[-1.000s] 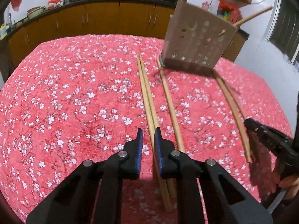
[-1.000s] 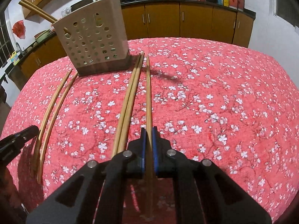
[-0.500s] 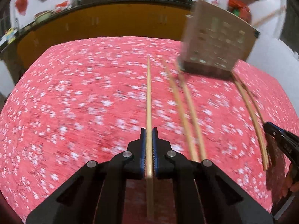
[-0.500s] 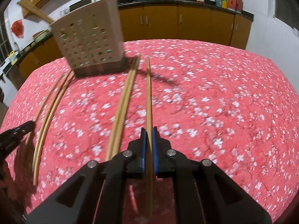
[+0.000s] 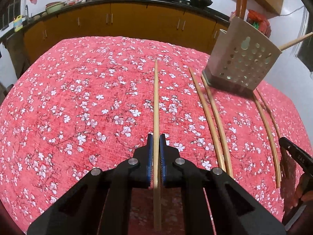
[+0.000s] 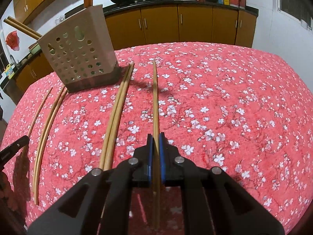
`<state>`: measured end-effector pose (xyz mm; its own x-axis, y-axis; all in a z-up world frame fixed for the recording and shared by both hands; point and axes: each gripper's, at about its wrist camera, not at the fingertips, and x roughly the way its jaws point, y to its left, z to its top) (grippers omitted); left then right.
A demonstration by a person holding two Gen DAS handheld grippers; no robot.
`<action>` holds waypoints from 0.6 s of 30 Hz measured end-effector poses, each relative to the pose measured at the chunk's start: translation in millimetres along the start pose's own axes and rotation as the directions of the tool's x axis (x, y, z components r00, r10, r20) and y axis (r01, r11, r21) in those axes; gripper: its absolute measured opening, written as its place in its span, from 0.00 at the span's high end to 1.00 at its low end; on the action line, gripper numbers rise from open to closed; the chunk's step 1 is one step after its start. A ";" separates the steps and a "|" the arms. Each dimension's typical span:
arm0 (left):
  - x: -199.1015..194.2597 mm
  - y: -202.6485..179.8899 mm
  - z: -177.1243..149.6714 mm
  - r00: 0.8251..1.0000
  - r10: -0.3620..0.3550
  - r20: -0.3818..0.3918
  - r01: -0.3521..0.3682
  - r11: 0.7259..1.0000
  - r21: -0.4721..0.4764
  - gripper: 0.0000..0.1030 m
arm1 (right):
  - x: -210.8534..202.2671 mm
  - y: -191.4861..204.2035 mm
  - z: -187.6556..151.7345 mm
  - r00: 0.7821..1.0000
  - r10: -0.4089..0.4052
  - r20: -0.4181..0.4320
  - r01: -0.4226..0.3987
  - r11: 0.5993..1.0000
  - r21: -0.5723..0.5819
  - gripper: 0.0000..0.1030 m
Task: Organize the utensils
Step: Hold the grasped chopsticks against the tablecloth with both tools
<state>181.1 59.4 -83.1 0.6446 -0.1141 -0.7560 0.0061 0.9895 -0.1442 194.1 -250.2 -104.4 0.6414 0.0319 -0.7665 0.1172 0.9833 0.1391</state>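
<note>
Both tongs, left [image 5: 156,143] and right [image 6: 156,143], are each clamped on a long bamboo chopstick [image 5: 156,101] pointing straight ahead, the perforated beige plastic holder [image 5: 241,58] standing across the red floral-clothed desk [image 5: 78,98], between them.

The left wrist view looks from just behind its own jaws, tilted down and forward over the tabletop [image 5: 82,101] toward the kitchen cabinets [image 5: 127,25] at 12 o'clock, close above the cloth. The right wrist view sits the same way, also low and near, facing the same cabinets [image 6: 195,23]. Both share the perforated holder [image 5: 244,62], at 2 o'clock in the left view and at 10 o'clock [image 6: 78,56] in the right. Each view catches the other gripper at its edge: 4 o'clock [image 5: 297,156] and 8 o'clock [image 6: 13,150].
</note>
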 end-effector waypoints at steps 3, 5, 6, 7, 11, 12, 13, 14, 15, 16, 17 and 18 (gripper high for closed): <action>-1.2 0.6 -0.3 1.000 0.003 0.000 -0.003 1.000 0.002 0.92 | -0.4 -1.3 0.2 1.000 0.008 0.000 -0.008 1.000 0.007 0.92; -1.0 -0.2 -0.2 1.000 0.003 0.000 -0.003 1.000 0.001 0.92 | -0.7 -1.4 0.0 1.000 0.010 0.001 -0.010 1.000 0.010 0.92; -0.8 -1.0 0.0 1.000 0.003 0.000 -0.003 1.000 0.000 0.92 | -0.7 -1.0 -0.2 1.000 0.011 0.001 -0.011 1.000 0.010 0.92; -1.1 -0.6 0.1 1.000 0.001 0.000 -0.001 1.000 -0.002 0.92 | -0.6 -0.6 -0.2 1.000 0.011 0.001 -0.011 1.000 0.011 0.92; -1.0 -1.4 0.8 1.000 -0.003 -0.001 0.003 1.000 -0.009 0.92 | 0.1 -0.3 0.4 1.000 0.012 0.001 -0.012 1.000 0.012 0.92; -1.1 -1.3 1.0 1.000 -0.003 -0.001 0.003 1.000 -0.010 0.92 | -0.1 -0.3 0.3 1.000 0.012 0.001 -0.012 1.000 0.013 0.92; -1.1 -1.6 1.2 1.000 -0.004 -0.001 0.004 1.000 -0.010 0.92 | -0.2 -0.7 0.2 1.000 0.013 0.001 -0.013 1.000 0.013 0.92; -0.8 -1.7 1.3 1.000 -0.003 -0.001 0.003 1.000 -0.010 0.92 | -0.1 -0.4 0.2 1.000 0.012 0.001 -0.012 1.000 0.012 0.92; -0.9 -1.6 1.4 1.000 -0.003 -0.001 0.003 1.000 -0.010 0.92 | 0.0 -0.4 0.2 1.000 0.012 0.001 -0.012 1.000 0.012 0.92; -0.8 -1.6 1.6 1.000 -0.003 -0.001 0.003 1.000 -0.010 0.92 | -0.2 -0.7 0.2 1.000 0.013 0.001 -0.013 1.000 0.012 0.92; -1.0 -1.4 1.7 1.000 -0.003 -0.001 0.003 1.000 -0.010 0.91 | -0.1 -0.6 0.2 1.000 0.012 0.001 -0.012 1.000 0.012 0.92; -1.0 -1.3 1.8 1.000 -0.003 -0.001 0.003 1.000 -0.010 0.92 | -0.1 -0.8 0.1 1.000 0.013 0.001 -0.013 1.000 0.012 0.92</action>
<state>181.9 58.5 -81.1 0.6435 -0.1172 -0.7564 0.0001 0.9882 -0.1530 194.0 -251.0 -104.3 0.6439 0.0441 -0.7638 0.1185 0.9806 0.1564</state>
